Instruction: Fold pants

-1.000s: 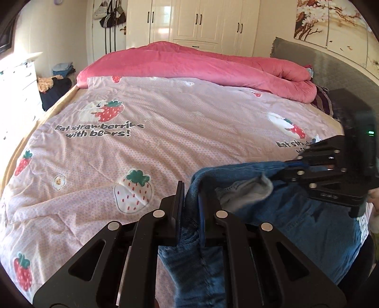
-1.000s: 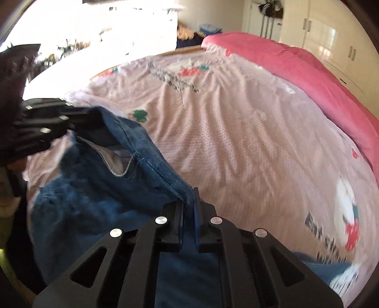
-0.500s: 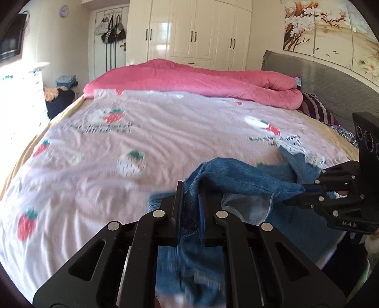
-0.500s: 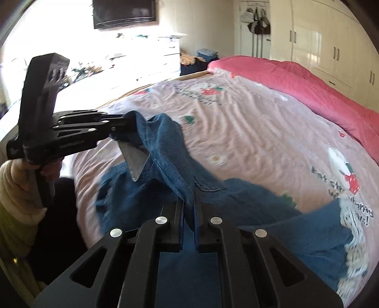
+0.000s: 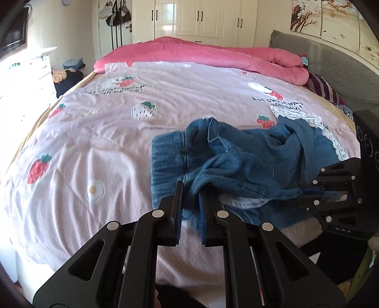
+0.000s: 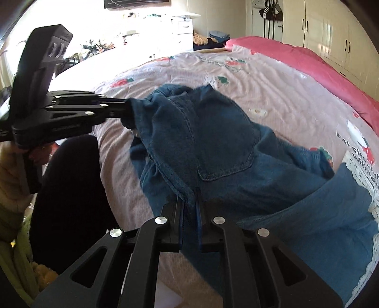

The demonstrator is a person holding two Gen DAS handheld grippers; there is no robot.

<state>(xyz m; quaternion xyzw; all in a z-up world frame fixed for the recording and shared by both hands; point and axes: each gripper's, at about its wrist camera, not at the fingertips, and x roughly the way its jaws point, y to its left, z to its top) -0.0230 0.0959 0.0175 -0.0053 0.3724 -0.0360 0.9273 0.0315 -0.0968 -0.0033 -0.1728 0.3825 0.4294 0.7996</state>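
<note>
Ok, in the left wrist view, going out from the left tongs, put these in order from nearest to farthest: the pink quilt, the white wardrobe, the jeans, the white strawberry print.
1. Jeans: pinched in the left tongs, just right of centre.
2. White strawberry print: mid-bed, left of centre.
3. Pink quilt: bunched across the bed's far edge.
4. White wardrobe: against the back wall.

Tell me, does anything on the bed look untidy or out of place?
Yes. The denim pants lie bunched and twisted near the bed's edge, not flat; one lace-trimmed leg trails off sideways. A pale inner lining shows under the lifted waist. Behind, the pink duvet is heaped along the far side.
</note>
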